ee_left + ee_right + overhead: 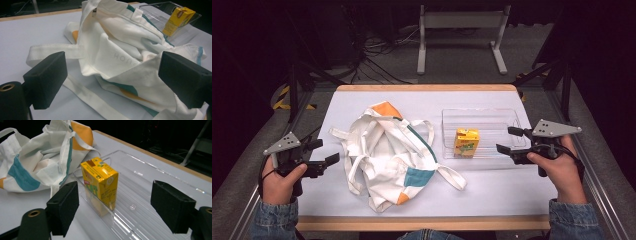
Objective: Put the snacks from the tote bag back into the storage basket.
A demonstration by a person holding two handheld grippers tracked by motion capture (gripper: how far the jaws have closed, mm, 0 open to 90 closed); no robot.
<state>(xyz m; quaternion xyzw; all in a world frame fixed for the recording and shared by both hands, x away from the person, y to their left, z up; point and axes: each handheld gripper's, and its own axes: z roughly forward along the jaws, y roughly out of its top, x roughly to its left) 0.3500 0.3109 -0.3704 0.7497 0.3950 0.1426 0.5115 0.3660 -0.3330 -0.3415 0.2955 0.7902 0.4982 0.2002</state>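
My left gripper (323, 152) and right gripper (512, 141) are both wide apart, holding nothing; the juice box (466, 142) could tip over in its clear tray (492, 116) — if I bump it.

Left hand (279, 177): mine, in a denim sleeve, low at the table's left edge.
Left gripper (324, 152): jaws spread wide, pointing right, empty.
Right hand (559, 170): denim sleeve too, at the right edge.
Right gripper (508, 140): jaws parted, pointing left, apparently clear of everything.
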